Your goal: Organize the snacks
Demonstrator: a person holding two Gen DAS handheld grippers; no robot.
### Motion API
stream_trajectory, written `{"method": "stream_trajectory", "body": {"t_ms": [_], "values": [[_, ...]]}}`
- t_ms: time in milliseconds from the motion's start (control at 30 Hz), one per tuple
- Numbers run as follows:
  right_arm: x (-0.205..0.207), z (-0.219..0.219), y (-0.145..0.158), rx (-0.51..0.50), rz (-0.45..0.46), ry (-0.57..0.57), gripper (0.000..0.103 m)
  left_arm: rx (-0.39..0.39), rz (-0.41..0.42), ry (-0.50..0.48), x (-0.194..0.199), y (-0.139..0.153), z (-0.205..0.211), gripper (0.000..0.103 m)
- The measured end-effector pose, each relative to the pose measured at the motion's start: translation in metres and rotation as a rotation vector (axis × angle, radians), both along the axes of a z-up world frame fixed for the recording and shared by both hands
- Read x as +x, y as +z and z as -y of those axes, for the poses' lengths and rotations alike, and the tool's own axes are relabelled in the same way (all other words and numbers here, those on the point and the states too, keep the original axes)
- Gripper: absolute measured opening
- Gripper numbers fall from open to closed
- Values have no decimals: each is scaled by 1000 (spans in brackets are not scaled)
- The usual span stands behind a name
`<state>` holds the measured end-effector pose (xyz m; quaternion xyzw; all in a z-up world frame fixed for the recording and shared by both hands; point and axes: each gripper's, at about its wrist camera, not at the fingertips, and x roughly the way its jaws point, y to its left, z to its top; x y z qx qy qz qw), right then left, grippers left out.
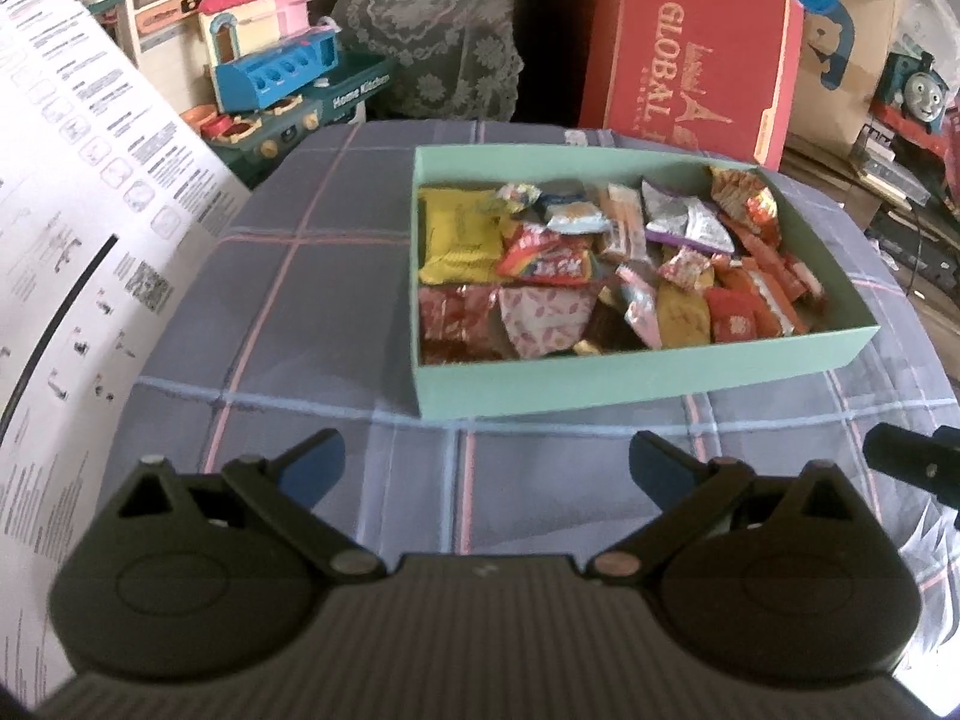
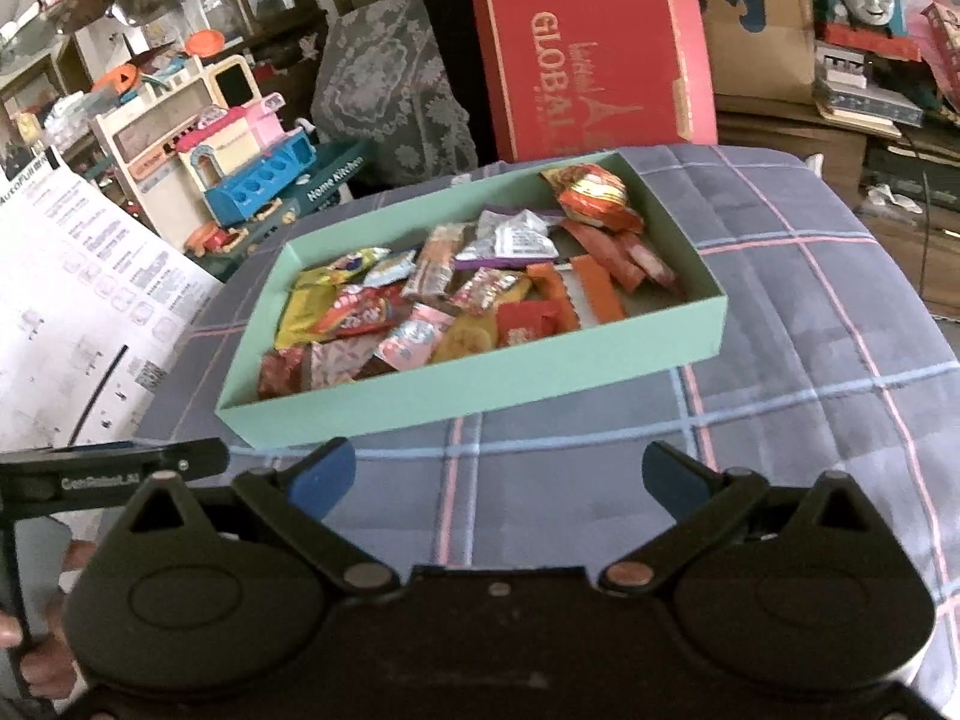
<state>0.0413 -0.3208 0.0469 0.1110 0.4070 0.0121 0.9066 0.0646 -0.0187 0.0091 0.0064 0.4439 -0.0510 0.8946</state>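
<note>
Both grippers, left (image 1: pixel 486 462) and right (image 2: pixel 498 471), hang released low in frame; snacks (image 1: pixel 600 264) fill the box (image 1: pixel 630 372) at centre.

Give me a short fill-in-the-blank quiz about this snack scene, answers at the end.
1. The snacks lie inside a shallow box coloured pale ____.
2. The box rests on a ____-patterned cloth.
3. Both the left gripper and the right gripper have their jaws ____ and hold nothing.
4. Behind the box stands a red carton printed with the word ____.

Missing words: green; plaid; open; GLOBAL
</note>
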Motion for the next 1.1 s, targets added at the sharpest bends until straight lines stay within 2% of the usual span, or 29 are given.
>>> {"method": "stream_trajectory", "body": {"t_ms": [200,433,1100], "values": [[-4,-2,-11,-12,-37,2,103,-18,-36,40,-7,-18,-14,103],[-2,-8,-21,-41,-83,11,103,-4,-74,70,-10,-36,-24,103],[1,-6,-19,-90,-98,7,103,21,-56,66,-11,-30,-19,103]]}}
